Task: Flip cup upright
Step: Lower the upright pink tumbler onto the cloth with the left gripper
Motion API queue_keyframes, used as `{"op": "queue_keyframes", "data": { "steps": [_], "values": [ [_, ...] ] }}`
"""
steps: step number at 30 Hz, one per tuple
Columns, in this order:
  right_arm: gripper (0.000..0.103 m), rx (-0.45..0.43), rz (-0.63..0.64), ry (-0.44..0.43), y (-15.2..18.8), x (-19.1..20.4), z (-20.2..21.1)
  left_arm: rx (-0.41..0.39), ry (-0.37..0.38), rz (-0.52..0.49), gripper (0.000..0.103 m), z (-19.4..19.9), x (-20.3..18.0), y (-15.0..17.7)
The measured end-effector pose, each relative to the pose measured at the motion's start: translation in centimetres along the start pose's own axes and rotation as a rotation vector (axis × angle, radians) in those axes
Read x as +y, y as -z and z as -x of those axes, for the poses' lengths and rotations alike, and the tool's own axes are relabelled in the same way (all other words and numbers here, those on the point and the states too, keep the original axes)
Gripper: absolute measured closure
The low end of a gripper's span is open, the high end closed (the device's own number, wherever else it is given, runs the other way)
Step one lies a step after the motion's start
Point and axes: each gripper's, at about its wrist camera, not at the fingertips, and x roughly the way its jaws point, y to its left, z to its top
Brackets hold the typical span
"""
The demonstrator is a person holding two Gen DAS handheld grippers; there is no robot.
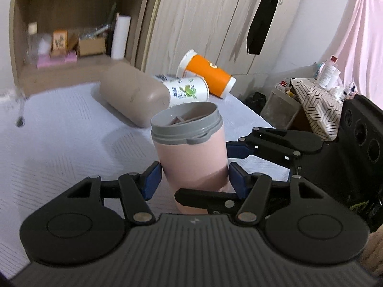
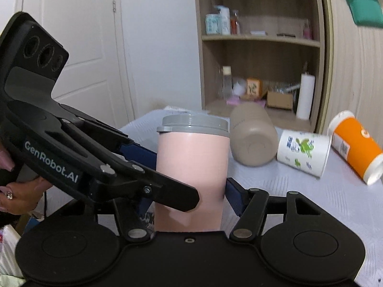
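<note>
Pink cup [image 1: 191, 157] with a grey rim stands upright between both sets of fingers, mouth up. Left gripper [image 1: 194, 179] has its blue pads [image 1: 150, 179] just beside the cup's sides, slightly apart, not clearly pressing. Right gripper [image 1: 229, 167] comes in crosswise, its blue pads [image 2: 233, 195] against the cup wall, apparently gripping it. Beyond the fingertips, on the white cloth [image 1: 59, 143], lie a tan bottle [image 1: 134, 93], a frog-print paper cup [image 1: 186, 91] and an orange cup [image 1: 208, 71], all on their sides.
</note>
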Motion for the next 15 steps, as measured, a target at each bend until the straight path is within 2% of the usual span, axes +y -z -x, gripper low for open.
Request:
{"op": "queue_keyframes", "data": {
  "steps": [3,5,10,15],
  "values": [
    [0.035,-0.049,-0.003,0.007,0.0,-0.1,-0.9,-0.029,-0.023,-0.016,0.044,0.2,0.1,-0.2],
    [0.035,-0.046,-0.019,0.014,-0.2,-0.4,-1.7,-0.031,-0.001,-0.005,0.043,0.2,0.5,-0.5],
    [0.035,-0.046,-0.013,0.029,-0.8,-0.8,-2.8,-0.047,-0.027,-0.036,0.043,-0.3,0.7,-1.1],
    [0.035,-0.100,0.019,0.045,-1.0,-1.3,-3.2,-0.088,-0.029,-0.042,0.043,-0.6,1.1,-1.8]
  ]
}}
